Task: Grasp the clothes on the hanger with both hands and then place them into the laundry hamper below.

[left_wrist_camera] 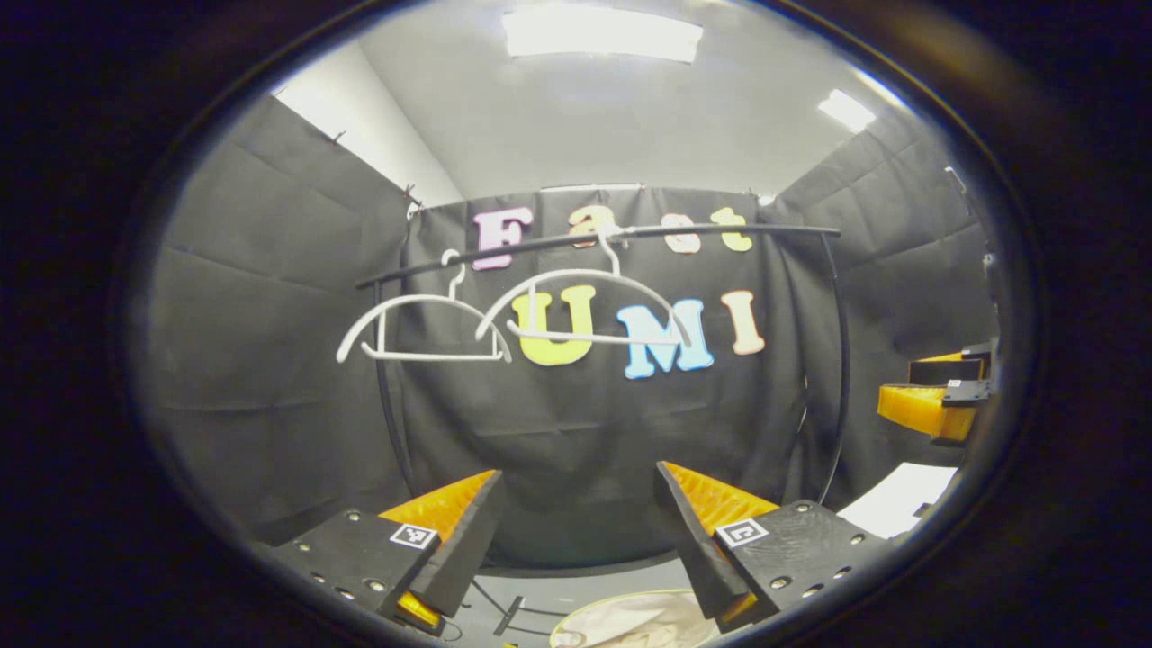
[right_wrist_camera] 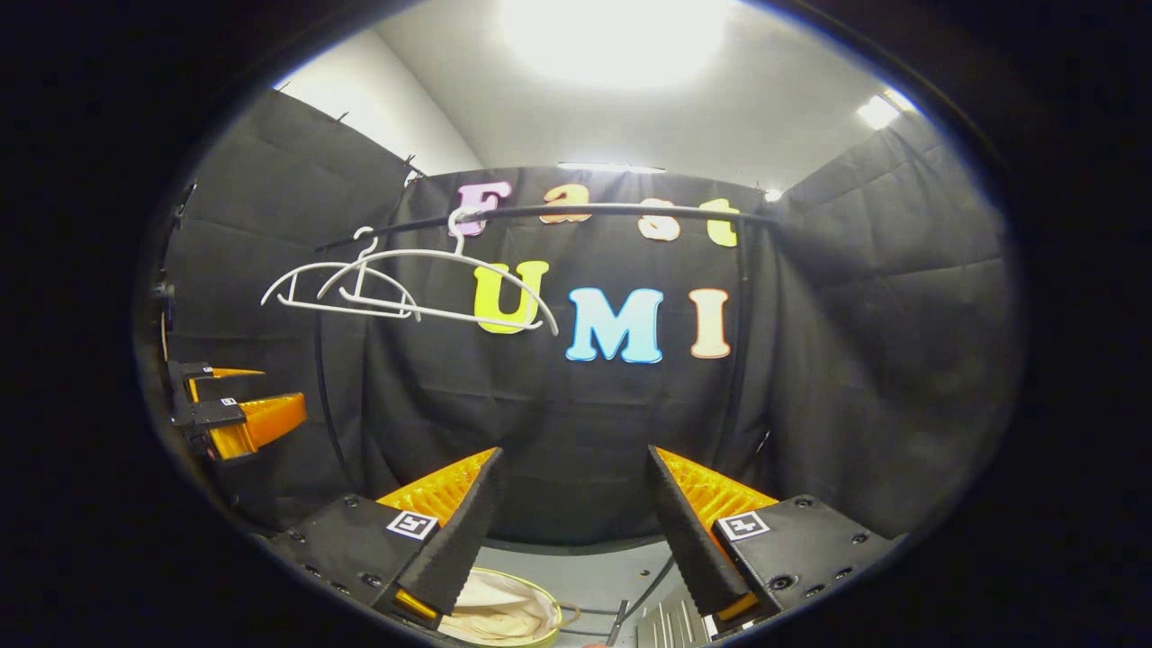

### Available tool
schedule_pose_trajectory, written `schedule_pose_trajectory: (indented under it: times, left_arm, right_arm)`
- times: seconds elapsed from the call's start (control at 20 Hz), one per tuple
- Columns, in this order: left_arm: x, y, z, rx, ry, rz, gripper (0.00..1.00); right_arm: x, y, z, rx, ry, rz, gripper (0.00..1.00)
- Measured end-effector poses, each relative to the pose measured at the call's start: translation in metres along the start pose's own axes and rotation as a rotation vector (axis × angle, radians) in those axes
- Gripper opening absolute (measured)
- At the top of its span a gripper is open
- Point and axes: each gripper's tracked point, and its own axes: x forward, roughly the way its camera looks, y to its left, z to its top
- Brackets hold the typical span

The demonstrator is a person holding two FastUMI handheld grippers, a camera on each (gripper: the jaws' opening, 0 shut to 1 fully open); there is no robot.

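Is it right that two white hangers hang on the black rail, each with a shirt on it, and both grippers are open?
Not quite: the two white hangers on the black rail are bare, as the left gripper view shows. Pale cloth already lies in the hamper below. The left gripper and the right gripper are indeed open.

Matt black cloth, creased, on the booth wall (left_wrist_camera: 270, 270). Smooth white plastic hangers (left_wrist_camera: 423, 328) on a slim black rail (left_wrist_camera: 720, 232). Ribbed orange plastic and rough black pads (right_wrist_camera: 450, 540) on each hand-held gripper (right_wrist_camera: 576, 531). Pale cloth in the hamper (right_wrist_camera: 504, 612).
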Motion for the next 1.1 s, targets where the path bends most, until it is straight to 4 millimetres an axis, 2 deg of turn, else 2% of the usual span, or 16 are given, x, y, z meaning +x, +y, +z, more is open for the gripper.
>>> schedule_pose_trajectory:
  times: [0.15,0.35,0.55,0.85,1.1]
  left_arm:
    - [-0.018,0.008,0.012,-0.004,-0.026,0.023,0.96]
    - [-0.043,0.019,0.025,0.023,-0.05,0.049,0.96]
    - [-0.054,0.019,0.032,0.033,-0.064,0.064,0.96]
    - [-0.061,0.013,0.039,0.038,-0.078,0.081,0.96]
    - [-0.069,0.013,0.046,0.047,-0.085,0.08,0.96]
  right_arm:
    - [-0.022,-0.019,0.005,0.023,-0.03,-0.037,0.97]
    - [-0.039,-0.034,0.014,0.027,-0.073,-0.081,0.97]
    - [-0.055,-0.047,0.014,0.026,-0.077,-0.105,0.97]
    - [-0.063,-0.061,0.008,0.032,-0.062,-0.125,0.97]
    - [-0.061,-0.061,0.008,0.033,-0.062,-0.122,0.96]
